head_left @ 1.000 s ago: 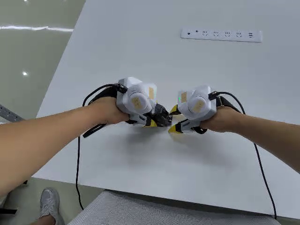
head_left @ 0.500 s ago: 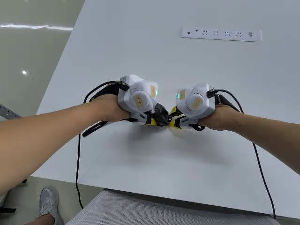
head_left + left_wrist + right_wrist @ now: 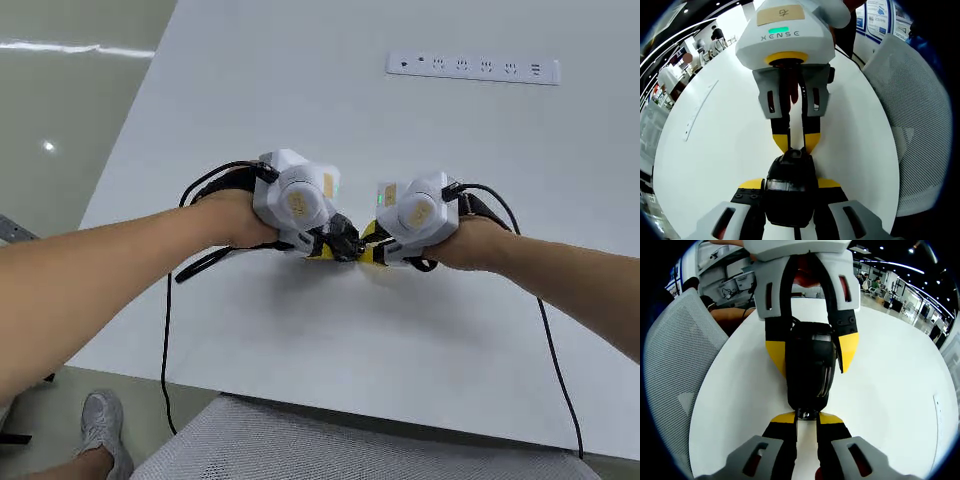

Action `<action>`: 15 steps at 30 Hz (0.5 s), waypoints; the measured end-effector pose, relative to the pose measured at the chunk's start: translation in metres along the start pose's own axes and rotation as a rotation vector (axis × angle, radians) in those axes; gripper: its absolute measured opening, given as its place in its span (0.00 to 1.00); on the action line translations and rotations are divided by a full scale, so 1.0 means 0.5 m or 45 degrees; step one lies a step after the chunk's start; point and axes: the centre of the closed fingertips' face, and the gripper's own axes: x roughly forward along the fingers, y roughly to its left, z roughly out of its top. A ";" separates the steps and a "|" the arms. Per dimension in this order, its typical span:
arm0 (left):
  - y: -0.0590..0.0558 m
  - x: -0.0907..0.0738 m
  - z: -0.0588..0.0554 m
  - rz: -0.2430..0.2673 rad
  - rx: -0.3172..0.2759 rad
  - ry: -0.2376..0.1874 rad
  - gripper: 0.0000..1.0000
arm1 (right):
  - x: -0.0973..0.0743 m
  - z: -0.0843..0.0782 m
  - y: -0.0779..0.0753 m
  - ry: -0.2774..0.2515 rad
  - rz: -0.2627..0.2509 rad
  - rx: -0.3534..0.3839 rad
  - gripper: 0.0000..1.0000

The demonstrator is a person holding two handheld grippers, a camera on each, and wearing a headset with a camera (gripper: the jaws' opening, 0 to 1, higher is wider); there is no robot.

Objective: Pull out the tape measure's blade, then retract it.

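Grippers drawn closer than a second ago; the gap that lay between them in head view has closed.

Left gripper (image 3: pixel 790 183): jaws spread round the black case of the tape (image 3: pixel 810 365), one yellow tip on each flank, clamped. Case lies lengthwise along the jaws in left gripper view, nose toward 12 o'clock.

Right gripper (image 3: pixel 807 418): jaws nearly together, a thin slit between them, pinching the blade tip (image 3: pixel 807 413) right at the nose of the case. In left gripper view it comes in from 12 o'clock, its yellow tips meeting the case's nose.

Head view: tape at frame centre, between the two grippers, low over the white table (image 3: pixel 300 100); cannot tell whether it touches the top. Left gripper at 9 o'clock of the tape, right at 3 o'clock, a hand behind each.

Strip (image 3: pixel 470 70) of sockets lies flat toward 1 o'clock, well apart from the grippers. Cable (image 3: pixel 555 350) runs from the right gripper toward 5 o'clock, off the table's near edge. Mesh chair (image 3: pixel 300 445) at 6 o'clock, below that edge.
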 end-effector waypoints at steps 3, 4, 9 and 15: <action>-0.002 -0.002 0.001 -0.006 0.013 0.014 0.33 | -0.001 -0.002 -0.001 0.009 -0.009 -0.022 0.09; -0.003 -0.002 0.001 -0.008 0.016 0.017 0.33 | -0.001 -0.002 -0.001 0.009 -0.010 -0.016 0.09; -0.003 -0.002 0.001 -0.009 0.021 0.029 0.32 | -0.005 -0.002 0.003 0.011 -0.004 -0.009 0.09; -0.002 -0.003 0.002 -0.010 0.014 0.030 0.32 | -0.016 -0.008 0.006 0.021 0.001 -0.001 0.09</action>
